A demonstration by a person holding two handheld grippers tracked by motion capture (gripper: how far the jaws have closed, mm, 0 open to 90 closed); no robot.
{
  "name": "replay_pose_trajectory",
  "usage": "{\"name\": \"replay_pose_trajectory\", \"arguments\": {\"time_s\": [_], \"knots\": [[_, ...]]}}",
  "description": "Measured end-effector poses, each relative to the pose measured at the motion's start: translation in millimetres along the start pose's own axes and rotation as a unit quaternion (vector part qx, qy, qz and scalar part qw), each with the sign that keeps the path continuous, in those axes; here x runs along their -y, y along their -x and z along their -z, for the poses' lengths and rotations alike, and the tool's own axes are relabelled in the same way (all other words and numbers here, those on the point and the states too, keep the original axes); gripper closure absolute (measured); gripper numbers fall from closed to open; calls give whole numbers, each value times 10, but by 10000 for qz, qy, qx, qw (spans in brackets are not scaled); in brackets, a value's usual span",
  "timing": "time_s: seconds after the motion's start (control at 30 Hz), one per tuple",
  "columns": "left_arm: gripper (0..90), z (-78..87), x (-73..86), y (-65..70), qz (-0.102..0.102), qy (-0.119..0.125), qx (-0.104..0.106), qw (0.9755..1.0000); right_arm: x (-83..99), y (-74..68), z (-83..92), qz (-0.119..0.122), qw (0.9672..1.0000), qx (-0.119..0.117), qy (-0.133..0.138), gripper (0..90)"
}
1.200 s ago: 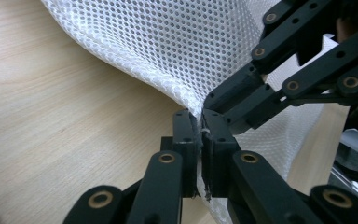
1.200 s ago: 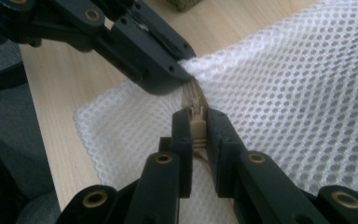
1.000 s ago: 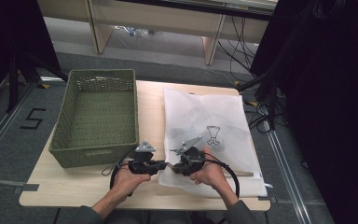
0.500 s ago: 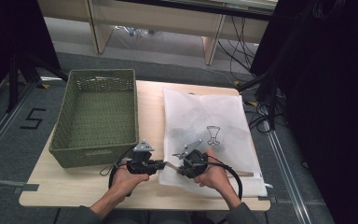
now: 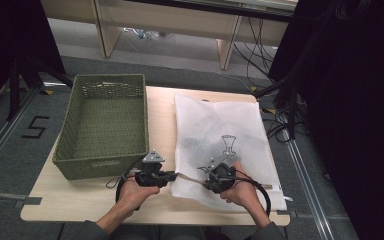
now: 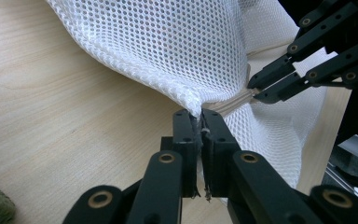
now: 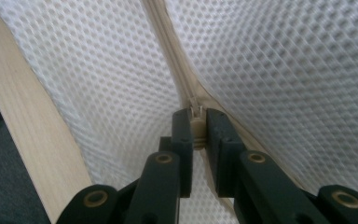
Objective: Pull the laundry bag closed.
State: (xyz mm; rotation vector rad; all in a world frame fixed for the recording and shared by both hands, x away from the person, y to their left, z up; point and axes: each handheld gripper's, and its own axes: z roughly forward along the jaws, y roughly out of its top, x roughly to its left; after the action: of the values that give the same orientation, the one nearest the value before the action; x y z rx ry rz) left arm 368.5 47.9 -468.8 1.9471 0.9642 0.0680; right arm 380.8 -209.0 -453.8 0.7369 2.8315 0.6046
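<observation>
Mesh bag (image 5: 220, 135), long axis front-to-back

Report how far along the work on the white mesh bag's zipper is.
Done: the left gripper is shut on the near corner of the mesh bag, and the right gripper is shut on the zipper pull. In hand: the bag's edge is stretched taut between the two. Left: running the zipper along the edge; how far it has gone is not clear. The green basket beside it holds nothing.
</observation>
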Motion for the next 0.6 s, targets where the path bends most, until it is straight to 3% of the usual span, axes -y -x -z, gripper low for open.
{"name": "replay_pose_trajectory", "arguments": {"time_s": [0.13,0.27,0.4,0.6], "knots": [[850,1,8,3,-4,-15,-4,10000,130,57,58,-208,9997,131,-43,829],[850,12,4,-7,-33,-5,-48,10000,272,140,120,-221,9991,327,-143,829],[850,19,13,-21,23,0,-48,10000,405,214,177,-404,9981,433,-165,829],[850,18,12,-14,-11,-11,-55,10000,514,273,224,-509,9975,458,-157,829]]}}
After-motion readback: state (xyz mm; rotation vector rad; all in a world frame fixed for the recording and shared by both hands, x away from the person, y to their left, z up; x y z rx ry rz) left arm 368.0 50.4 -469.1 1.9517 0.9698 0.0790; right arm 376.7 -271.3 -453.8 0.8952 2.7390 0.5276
